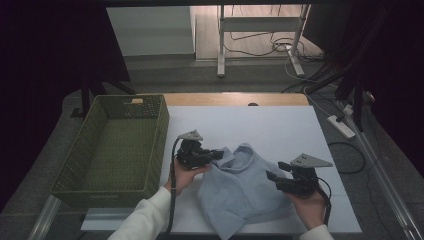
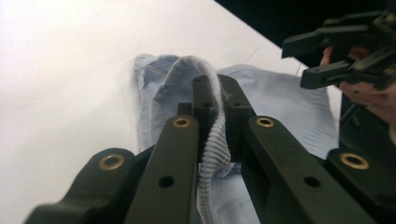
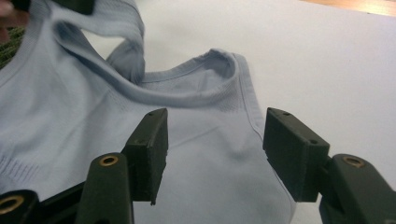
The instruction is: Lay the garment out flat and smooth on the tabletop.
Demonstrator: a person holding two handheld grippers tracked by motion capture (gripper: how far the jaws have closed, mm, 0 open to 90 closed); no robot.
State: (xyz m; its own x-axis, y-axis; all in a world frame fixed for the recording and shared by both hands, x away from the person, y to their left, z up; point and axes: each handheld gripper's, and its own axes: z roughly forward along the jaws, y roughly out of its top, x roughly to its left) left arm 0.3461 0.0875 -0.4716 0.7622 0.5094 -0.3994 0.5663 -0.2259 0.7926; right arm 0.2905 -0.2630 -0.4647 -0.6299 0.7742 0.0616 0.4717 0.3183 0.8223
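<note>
A: Left gripper [image 1: 216, 154], high view: sits at the upper left corner of the light blue tank top [image 1: 245, 190], jaws pointing right. State?

B: Clamped. Its own view has a ribbed edge of the tank top [image 2: 210, 140] pinched between the two black pads, fabric bunched up over the tips. Jaws nearly together on the knit.

A: Right gripper [image 1: 274, 171]?

B: Jaws apart, roughly half spread. In its view the gripper [image 3: 215, 154] hovers over the top's body with nothing between the pads; whether the tips brush the cloth I cannot tell.

A: Where does the garment lie?

B: On the white table [image 1: 280, 125], centre front, between the two hands. Crumpled, one strap [image 3: 126, 51] lifted toward the left gripper, neckline [image 3: 196, 74] curving across the middle of the right gripper view.

A: Surroundings?

B: Green woven basket [image 1: 100, 190] at the table's left edge, well apart from the top. White sleeve [image 1: 147, 217] on the left forearm.
</note>
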